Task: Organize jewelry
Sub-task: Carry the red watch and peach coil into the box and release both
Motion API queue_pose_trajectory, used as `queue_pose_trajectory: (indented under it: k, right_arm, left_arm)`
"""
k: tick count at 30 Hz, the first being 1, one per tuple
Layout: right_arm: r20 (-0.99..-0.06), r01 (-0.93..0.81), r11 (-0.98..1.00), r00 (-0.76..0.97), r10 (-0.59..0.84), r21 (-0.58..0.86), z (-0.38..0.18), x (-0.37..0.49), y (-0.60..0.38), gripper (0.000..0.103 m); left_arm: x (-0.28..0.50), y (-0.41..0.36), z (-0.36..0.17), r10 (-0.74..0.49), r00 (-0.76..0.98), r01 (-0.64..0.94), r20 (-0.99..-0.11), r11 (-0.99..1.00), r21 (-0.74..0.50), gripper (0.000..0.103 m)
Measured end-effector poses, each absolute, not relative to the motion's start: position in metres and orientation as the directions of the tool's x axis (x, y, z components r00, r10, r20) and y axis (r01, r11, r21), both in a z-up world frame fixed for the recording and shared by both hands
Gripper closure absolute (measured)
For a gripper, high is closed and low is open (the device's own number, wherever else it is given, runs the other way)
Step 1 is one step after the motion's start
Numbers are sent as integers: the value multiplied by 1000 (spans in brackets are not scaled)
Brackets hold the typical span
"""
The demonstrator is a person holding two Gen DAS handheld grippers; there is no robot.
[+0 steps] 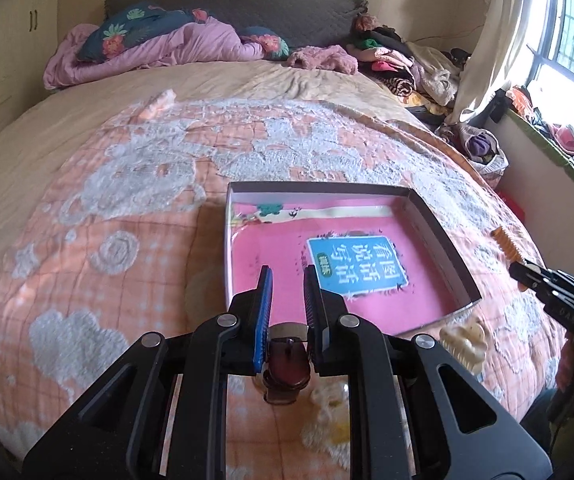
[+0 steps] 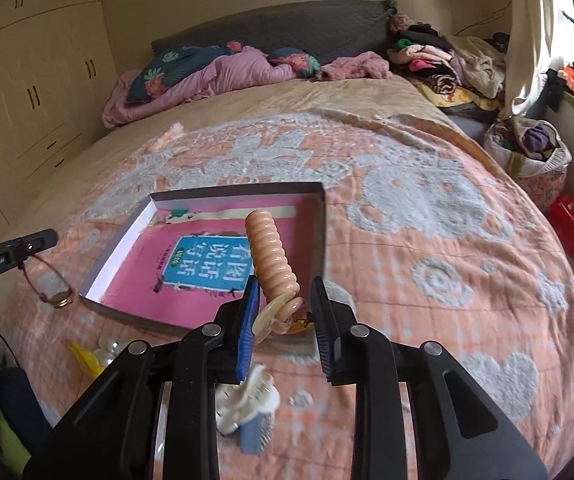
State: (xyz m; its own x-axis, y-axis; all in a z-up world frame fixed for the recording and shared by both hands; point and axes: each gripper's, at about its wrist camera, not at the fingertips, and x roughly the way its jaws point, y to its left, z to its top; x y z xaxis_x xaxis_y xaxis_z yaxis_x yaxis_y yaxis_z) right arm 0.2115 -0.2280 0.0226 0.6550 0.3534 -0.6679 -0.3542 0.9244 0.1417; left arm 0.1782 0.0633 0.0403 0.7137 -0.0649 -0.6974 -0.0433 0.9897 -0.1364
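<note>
Shallow pink-floored cardboard box [image 2: 319, 216] just ahead; right jaws pinching peach spiral hair tie [image 2: 271, 256], left jaws pinching red cord bracelet [image 2: 53, 292].

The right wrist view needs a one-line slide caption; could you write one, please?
Right gripper lifts a coiled peach hair tie above the open box on the bed.

My right gripper [image 2: 283, 300] pinches a peach spiral hair tie [image 2: 271, 254], which stands up between my pads toward twelve o'clock. Beyond it, at eleven o'clock, an open shallow box [image 2: 321, 216] lies on the orange bedspread [image 2: 427, 264]. At nine o'clock my left gripper [image 2: 45, 237] dangles a red cord with a gold ring [image 2: 62, 301]. At six o'clock lies a white hair claw [image 2: 247, 404].
</note>
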Motion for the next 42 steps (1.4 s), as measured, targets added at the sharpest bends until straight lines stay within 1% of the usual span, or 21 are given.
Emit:
queue_pose_trajectory:
  k: [5, 10, 22, 26, 28, 29, 30, 31, 32, 33, 34, 35, 36, 37, 38, 39, 40, 42]
  right_arm:
    - [-684, -370, 917, 631, 366, 149, 14, 227, -212, 78]
    - [-706, -374, 916, 611, 358, 142, 0, 242, -199, 78]
    - [-753, -323, 934, 574, 321, 152, -30, 271, -190, 78]
    - [-757, -313, 937, 571, 317, 157, -32, 272, -192, 74]
    - [-756, -310, 937, 571, 319, 161, -32, 270, -193, 64]
    - [-753, -306, 938, 575, 319, 164, -31, 268, -194, 59]
    - [-752, -305, 938, 576, 321, 167, -30, 267, -195, 58]
    - [-750, -301, 938, 578, 322, 170, -28, 264, -198, 57]
    - [-747, -299, 938, 581, 323, 173, -26, 262, -199, 53]
    - [-741, -300, 938, 587, 327, 177, -24, 259, -201, 48]
    - [-733, -300, 937, 595, 331, 179, -20, 255, -203, 46]
    - [-728, -299, 937, 600, 331, 180, -18, 253, -204, 42]
    - [-723, -300, 937, 605, 334, 181, -15, 249, -205, 39]
    - [-714, -303, 934, 611, 342, 187, -10, 244, -208, 38]
    - [-707, -304, 933, 616, 346, 192, -6, 240, -209, 35]
    - [-702, -305, 932, 621, 350, 195, -3, 237, -210, 32]
    - [-692, -308, 930, 628, 356, 200, 2, 232, -213, 31]
    - [-675, -313, 927, 640, 367, 207, 10, 224, -217, 27]
  left_arm:
    - [198, 57, 40, -83, 715, -35, -694, 987, -154, 94]
    - [220, 49, 35, -82, 707, -20, -702, 991, -136, 94]
    - [247, 48, 7, -42, 668, -41, -743, 995, -94, 94]
    - [249, 47, 3, -33, 660, -42, -751, 996, -81, 94]
    - [249, 46, 4, -32, 662, -42, -749, 996, -79, 93]
    - [250, 47, 3, -33, 662, -42, -748, 996, -81, 91]
    - [250, 47, 3, -32, 664, -43, -747, 996, -81, 84]
    - [249, 47, 3, -29, 666, -44, -745, 996, -79, 81]
    - [249, 47, 3, -27, 666, -46, -745, 996, -77, 76]
    - [248, 47, 4, -25, 667, -47, -744, 996, -76, 75]
    - [246, 47, 4, -26, 669, -47, -743, 996, -77, 73]
    - [245, 47, 6, -25, 672, -47, -741, 996, -77, 67]
    - [243, 47, 9, -23, 676, -50, -737, 996, -77, 56]
    - [241, 47, 12, -21, 681, -51, -732, 996, -76, 52]
    - [237, 46, 16, -19, 687, -51, -726, 996, -75, 44]
    - [233, 46, 19, -19, 693, -52, -721, 996, -76, 39]
    - [229, 47, 22, -19, 699, -54, -715, 995, -78, 37]
    - [223, 49, 29, -25, 708, -55, -706, 994, -91, 26]
